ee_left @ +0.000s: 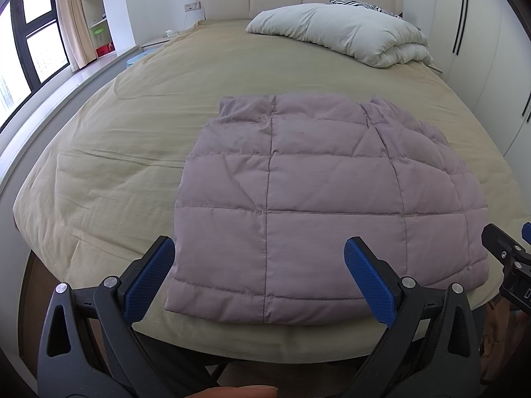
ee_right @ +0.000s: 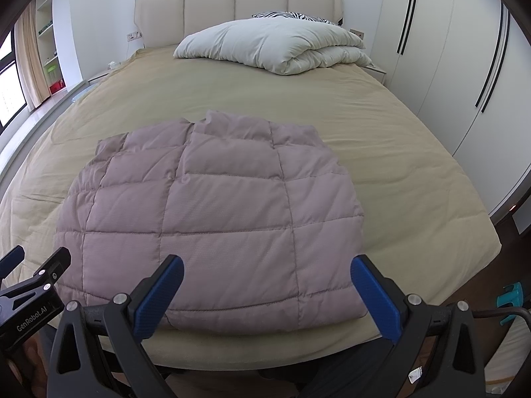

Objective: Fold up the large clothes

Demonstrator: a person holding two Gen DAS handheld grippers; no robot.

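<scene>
A mauve quilted puffer garment (ee_left: 325, 205) lies folded into a rough rectangle near the front edge of the bed; it also shows in the right wrist view (ee_right: 212, 222). My left gripper (ee_left: 259, 248) is open and empty, held just in front of the garment's near hem. My right gripper (ee_right: 265, 265) is open and empty, also just before the near hem. The right gripper shows at the right edge of the left wrist view (ee_left: 507, 258), and the left gripper shows at the left edge of the right wrist view (ee_right: 36, 278).
The bed (ee_left: 132, 132) has a tan cover and a padded beige headboard (ee_right: 232, 3). A folded white duvet (ee_right: 275, 46) and a zebra pillow lie at the head. White wardrobes (ee_right: 448, 66) stand right, a window and shelves left.
</scene>
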